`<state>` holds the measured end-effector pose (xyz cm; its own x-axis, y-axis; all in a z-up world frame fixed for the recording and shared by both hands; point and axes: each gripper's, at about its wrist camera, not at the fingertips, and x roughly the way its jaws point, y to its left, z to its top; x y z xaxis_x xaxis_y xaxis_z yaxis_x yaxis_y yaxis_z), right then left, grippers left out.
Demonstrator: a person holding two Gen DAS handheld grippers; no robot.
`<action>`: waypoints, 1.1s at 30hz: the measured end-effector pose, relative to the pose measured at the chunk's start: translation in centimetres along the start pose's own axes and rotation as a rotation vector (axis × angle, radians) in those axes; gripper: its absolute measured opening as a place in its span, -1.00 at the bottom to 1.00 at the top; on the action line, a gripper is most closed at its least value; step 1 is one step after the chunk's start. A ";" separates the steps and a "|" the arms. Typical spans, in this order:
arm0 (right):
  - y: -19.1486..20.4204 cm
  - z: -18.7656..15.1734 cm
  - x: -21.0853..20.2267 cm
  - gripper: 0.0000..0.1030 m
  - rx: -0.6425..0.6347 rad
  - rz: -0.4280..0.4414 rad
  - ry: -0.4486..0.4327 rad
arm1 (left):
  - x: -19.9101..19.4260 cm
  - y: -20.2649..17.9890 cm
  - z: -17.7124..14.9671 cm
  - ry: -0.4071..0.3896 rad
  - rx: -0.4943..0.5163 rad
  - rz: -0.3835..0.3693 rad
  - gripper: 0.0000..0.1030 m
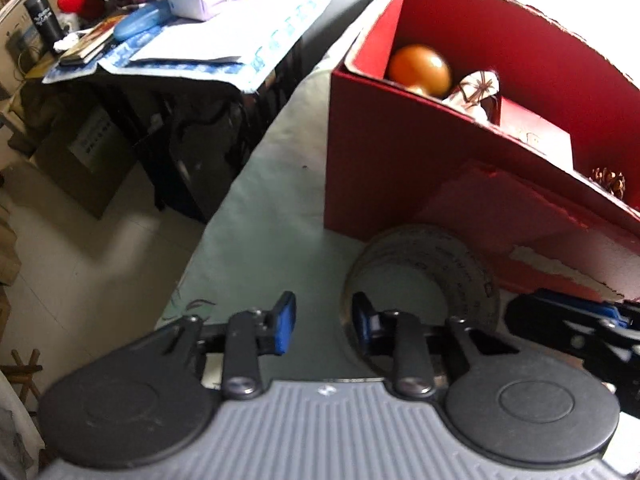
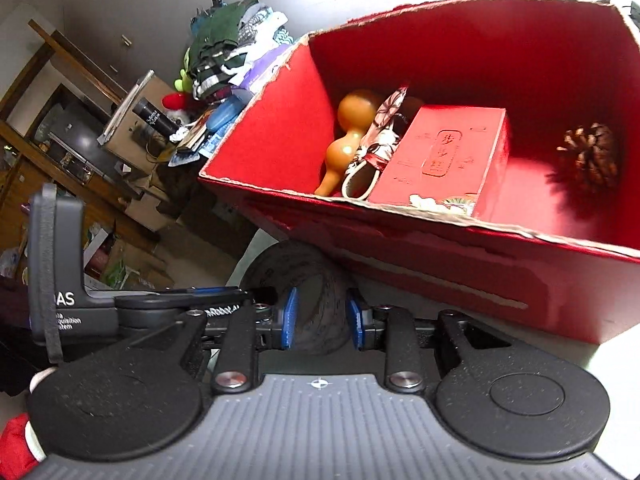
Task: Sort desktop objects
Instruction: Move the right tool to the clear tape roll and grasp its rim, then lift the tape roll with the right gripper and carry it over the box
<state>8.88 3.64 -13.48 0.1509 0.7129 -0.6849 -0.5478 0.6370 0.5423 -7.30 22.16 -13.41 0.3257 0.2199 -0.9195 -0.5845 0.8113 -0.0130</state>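
Sorting nears its end as the gourd (image 2: 344, 140), pine cone (image 2: 590, 156) and small red case (image 2: 444, 156) sit in the red box (image 2: 440, 272), both grippers narrowed around the tape roll (image 2: 316, 280) outside it.

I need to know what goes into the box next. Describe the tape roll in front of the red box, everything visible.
The tape roll is a wide ring of clear or greyish tape with faint printed lettering around its band and a hollow core. It stands on edge on the pale green table cover, right against the red box front wall. The left gripper has one blue-padded finger at the core and the other outside; the right gripper straddles its band. Whether the pads press on it is unclear.
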 end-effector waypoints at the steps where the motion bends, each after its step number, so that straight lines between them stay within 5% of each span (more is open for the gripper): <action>1: 0.0 0.1 0.3 -0.42 0.003 -0.006 0.005 | 0.2 -0.1 0.1 0.001 0.007 0.005 -0.44; 17: -0.8 0.8 3.8 -0.62 0.076 -0.023 0.079 | 0.2 -1.6 -0.1 0.008 0.089 -0.015 -0.82; 25: -2.2 -0.7 0.7 -0.66 0.060 -0.046 0.078 | -1.6 -6.7 -2.8 0.028 0.252 -0.049 -0.82; 33: -6.7 -4.3 -6.8 -0.67 0.156 -0.144 0.021 | -3.0 -16.0 -6.3 0.006 0.530 -0.147 -0.81</action>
<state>7.97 -6.75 -14.59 0.2002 0.6057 -0.7701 -0.3876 0.7708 0.5056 -3.58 5.16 -12.94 0.3711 0.0817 -0.9250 -0.0779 0.9954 0.0566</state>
